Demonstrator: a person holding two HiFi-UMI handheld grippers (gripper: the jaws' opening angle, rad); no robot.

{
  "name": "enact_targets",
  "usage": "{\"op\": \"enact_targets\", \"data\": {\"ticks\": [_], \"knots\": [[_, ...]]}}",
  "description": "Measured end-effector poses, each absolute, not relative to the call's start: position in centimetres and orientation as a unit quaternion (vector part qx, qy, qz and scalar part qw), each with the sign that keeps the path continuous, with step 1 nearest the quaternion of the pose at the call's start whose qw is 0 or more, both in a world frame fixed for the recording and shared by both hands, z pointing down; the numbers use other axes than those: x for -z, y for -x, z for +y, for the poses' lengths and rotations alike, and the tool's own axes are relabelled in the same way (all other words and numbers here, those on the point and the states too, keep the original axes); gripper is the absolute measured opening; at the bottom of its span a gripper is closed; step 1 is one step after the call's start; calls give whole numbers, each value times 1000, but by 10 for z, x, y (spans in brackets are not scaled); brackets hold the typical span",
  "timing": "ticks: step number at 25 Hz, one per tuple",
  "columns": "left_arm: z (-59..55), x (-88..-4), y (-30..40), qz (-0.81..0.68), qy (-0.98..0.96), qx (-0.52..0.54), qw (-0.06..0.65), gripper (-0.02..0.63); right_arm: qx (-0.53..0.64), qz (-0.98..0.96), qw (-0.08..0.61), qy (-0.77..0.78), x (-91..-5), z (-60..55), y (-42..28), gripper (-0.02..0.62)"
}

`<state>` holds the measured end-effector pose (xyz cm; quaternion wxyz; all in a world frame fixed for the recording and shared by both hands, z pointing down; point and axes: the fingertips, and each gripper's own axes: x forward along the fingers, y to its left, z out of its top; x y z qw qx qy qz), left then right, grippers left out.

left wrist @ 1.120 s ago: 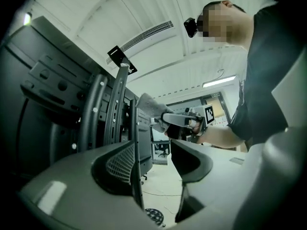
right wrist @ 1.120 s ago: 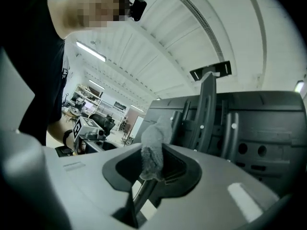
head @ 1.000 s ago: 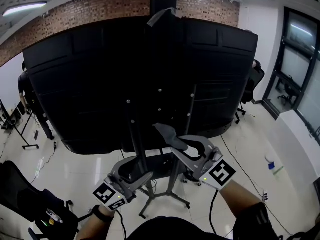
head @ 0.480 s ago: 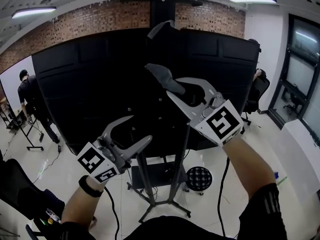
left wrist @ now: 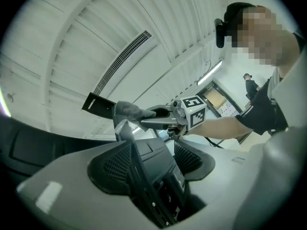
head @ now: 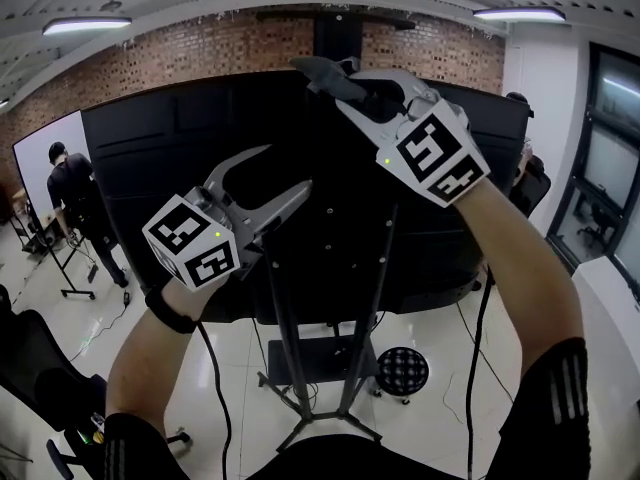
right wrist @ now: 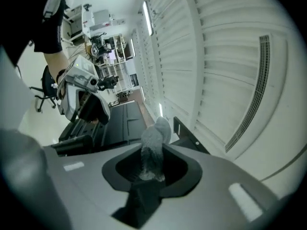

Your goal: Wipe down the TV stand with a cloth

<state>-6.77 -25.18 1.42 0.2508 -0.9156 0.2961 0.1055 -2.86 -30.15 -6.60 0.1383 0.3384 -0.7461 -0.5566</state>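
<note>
The TV stand's black column point(head: 338, 30) rises behind a large black screen back point(head: 170, 158); its legs point(head: 318, 393) stand on the white floor. My right gripper point(head: 330, 74) is raised to the screen's top edge, beside the column, and is shut on a grey cloth point(head: 318, 70). In the right gripper view the cloth point(right wrist: 154, 137) sticks up from between the jaws. My left gripper point(head: 283, 168) is open and holds nothing, lower and to the left, in front of the screen back. The left gripper view shows the cloth point(left wrist: 129, 111) near a black top bracket point(left wrist: 98, 104).
A person in black point(head: 70, 183) stands at far left by a whiteboard. An office chair point(head: 528, 183) sits at the right behind the screen. A round black perforated object point(head: 402, 370) lies on the floor by the stand legs. A black chair point(head: 30, 368) is at lower left.
Both grippers have risen from near the stand's base to the screen's upper part. The right one carried the cloth up to the top edge. The head view tilted upward.
</note>
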Motion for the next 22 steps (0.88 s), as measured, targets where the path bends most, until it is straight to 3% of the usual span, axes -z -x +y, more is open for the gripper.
{"op": "enact_targets", "data": {"ticks": [11, 22], "knots": [[-282, 31, 69, 317, 905, -107, 264, 308, 589, -662, 211, -412, 145, -356, 23, 86], [-283, 9, 54, 311, 912, -99, 250, 308, 578, -666, 258, -395, 105, -370, 27, 72]]}}
